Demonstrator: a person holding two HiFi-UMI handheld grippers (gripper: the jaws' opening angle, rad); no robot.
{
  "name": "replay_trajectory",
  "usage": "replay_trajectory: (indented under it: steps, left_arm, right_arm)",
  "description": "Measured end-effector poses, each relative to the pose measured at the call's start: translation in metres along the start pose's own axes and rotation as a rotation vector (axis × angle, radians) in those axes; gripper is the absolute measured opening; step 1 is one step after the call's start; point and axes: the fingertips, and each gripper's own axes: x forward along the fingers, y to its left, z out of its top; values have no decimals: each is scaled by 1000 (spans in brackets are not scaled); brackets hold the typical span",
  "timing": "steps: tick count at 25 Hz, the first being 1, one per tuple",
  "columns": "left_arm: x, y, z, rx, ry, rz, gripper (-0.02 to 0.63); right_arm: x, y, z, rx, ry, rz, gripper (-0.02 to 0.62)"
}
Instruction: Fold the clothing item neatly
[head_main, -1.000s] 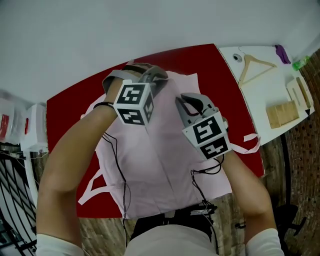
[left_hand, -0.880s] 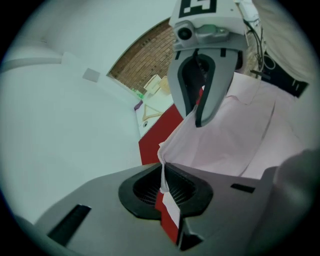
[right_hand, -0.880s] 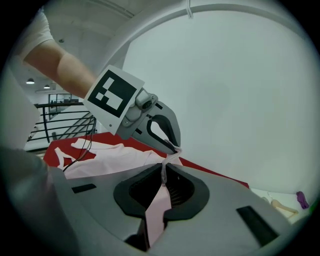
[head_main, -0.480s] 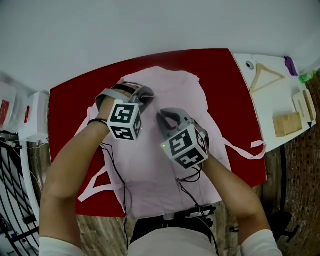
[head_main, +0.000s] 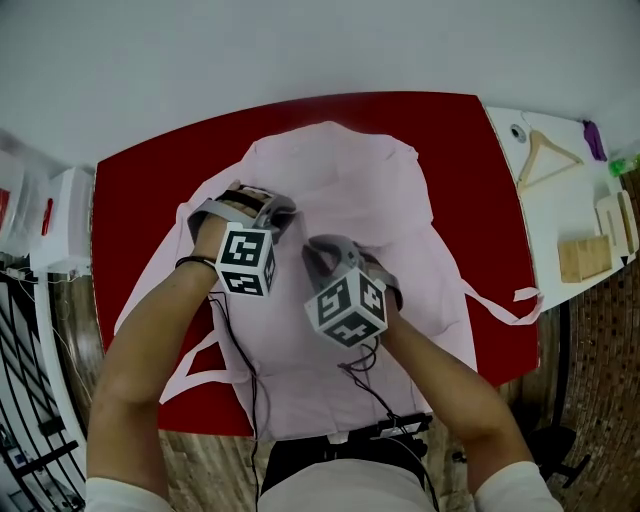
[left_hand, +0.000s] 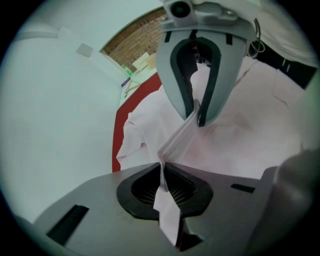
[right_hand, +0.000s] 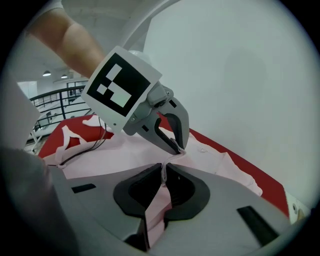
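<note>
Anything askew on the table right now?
Yes. The pink garment hangs its near hem over the red table's front edge, and a tie on its right side trails past the table's right edge. The left gripper and right gripper each pinch its fabric.

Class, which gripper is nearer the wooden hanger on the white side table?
Right. The right gripper is on the wooden hanger's side of the left gripper; both are over the pink garment.

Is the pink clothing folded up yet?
Not yet. The pink garment lies mostly spread on the red table; the left gripper and right gripper pinch its middle.
</note>
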Motion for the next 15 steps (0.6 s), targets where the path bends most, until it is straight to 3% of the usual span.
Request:
replay_trajectory:
  steps: [9,15]
  left_arm:
    - [17,-50,-47,-71,96,-89,34]
    - [13,-60,-58,-118,114,-87,44]
  right_arm:
    - [31,51,-36,-79,81,96,35]
    - [34,63,-45,-115,89,113,52]
